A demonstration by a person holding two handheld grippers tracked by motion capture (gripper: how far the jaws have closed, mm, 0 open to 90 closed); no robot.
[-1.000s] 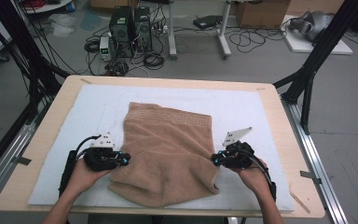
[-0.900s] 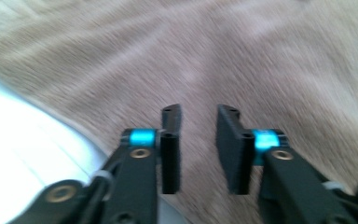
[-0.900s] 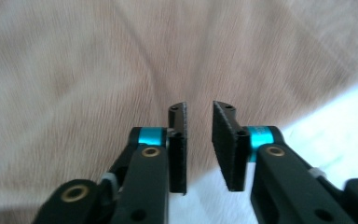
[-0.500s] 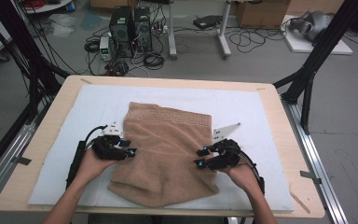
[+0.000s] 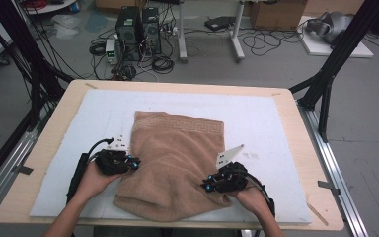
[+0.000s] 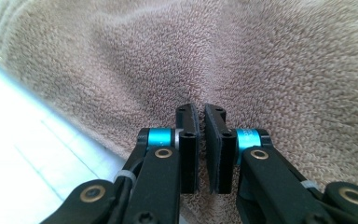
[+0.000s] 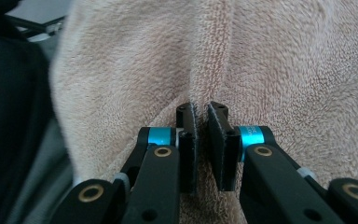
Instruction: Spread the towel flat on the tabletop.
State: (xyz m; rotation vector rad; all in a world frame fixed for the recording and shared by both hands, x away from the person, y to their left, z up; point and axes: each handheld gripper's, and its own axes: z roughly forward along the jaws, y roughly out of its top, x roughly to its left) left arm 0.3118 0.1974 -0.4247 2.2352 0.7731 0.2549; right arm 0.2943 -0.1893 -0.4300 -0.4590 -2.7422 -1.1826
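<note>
Looking first at the table (image 5: pixel 296 128) and the white pad (image 5: pixel 261 118) covering it: carrying 1 tan towel (image 5: pixel 177 153), lying rumpled across the middle and near part of the pad, far hem flat, near edge bunched toward the person. Comparing with 1 second back: no longer waiting just off the 2 side edges of the towel, but sitting on the cloth itself, the right claw (image 5: pixel 205 186) having slid inward and nearer over the right lower part, the left claw (image 5: pixel 134 163) having shifted only slightly onto the left edge. Having just been closing on both sides after a brief widening, with cloth between the jaws each time. Reading this as the grasp for a fold or a lift being taken now, with the pull itself not yet begun. Turning to the left claw (image 6: pixel 200 112) up close: clenched almost together, nipping a small pucker of towel (image 6: pixel 261 60), creases running into the tips. Turning to the right claw (image 7: pixel 200 109): likewise clenched, pinching a raised ridge of towel (image 7: pixel 284 60) running straight into the narrow slit between the pads. Holding thin pinches only, so likely needing a gentle, even pull from both sides.
</note>
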